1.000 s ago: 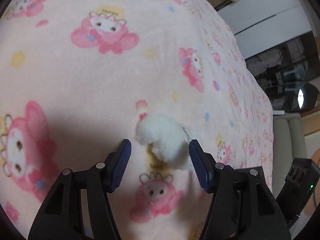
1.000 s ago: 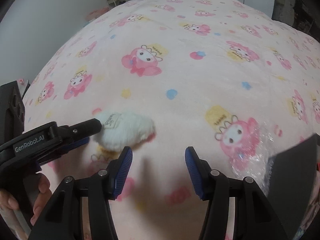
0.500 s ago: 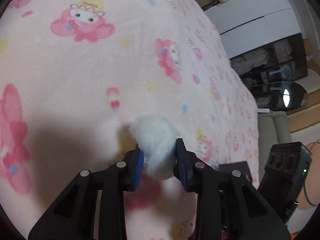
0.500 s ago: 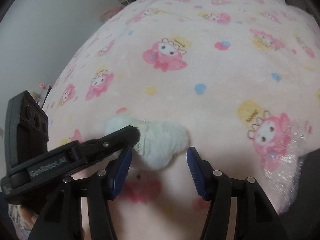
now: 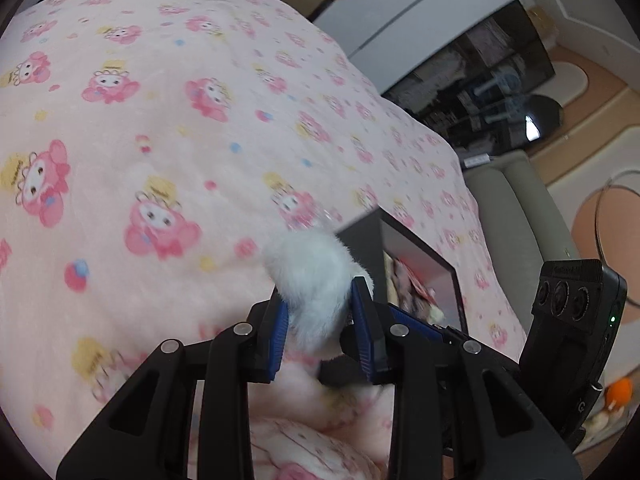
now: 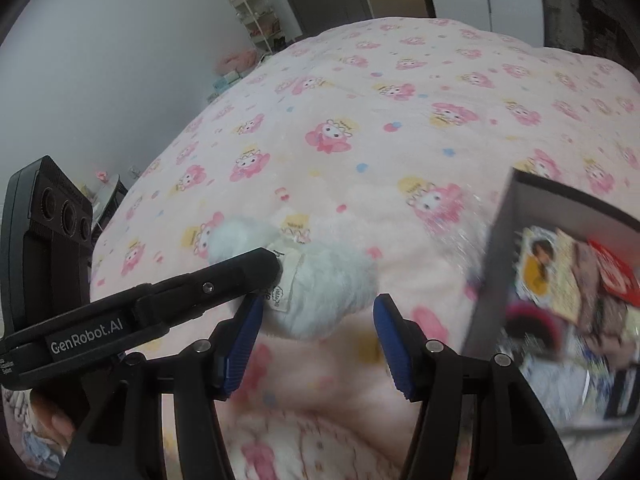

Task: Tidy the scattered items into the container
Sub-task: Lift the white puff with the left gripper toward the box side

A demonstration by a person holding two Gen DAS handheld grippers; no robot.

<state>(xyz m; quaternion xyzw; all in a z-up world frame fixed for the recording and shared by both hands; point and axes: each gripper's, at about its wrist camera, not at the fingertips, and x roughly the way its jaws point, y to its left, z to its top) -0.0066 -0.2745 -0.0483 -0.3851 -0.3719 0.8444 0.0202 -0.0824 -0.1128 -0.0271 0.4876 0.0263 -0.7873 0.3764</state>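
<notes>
A white fluffy plush toy (image 5: 314,280) is clamped between the blue pads of my left gripper (image 5: 320,326), lifted above the pink blanket. In the right wrist view the same plush toy (image 6: 320,288), with a cloth label on it, hangs from the left gripper's black finger (image 6: 240,276). My right gripper (image 6: 318,338) stands open just below it, nothing pressed between its pads. The dark box (image 6: 560,208) with several small items inside sits to the right; in the left wrist view the box (image 5: 420,256) lies just beyond the toy.
The pink cartoon-print blanket (image 5: 160,120) covers the whole bed. Beyond the bed's far edge stand a grey sofa (image 5: 508,208) and dark shelving (image 5: 492,80). A hand (image 6: 48,420) holds the left gripper's handle at lower left in the right wrist view.
The left gripper closed on the white plush toy and lifted it off the blanket toward the dark box. Both grippers rose and the box came into view.
</notes>
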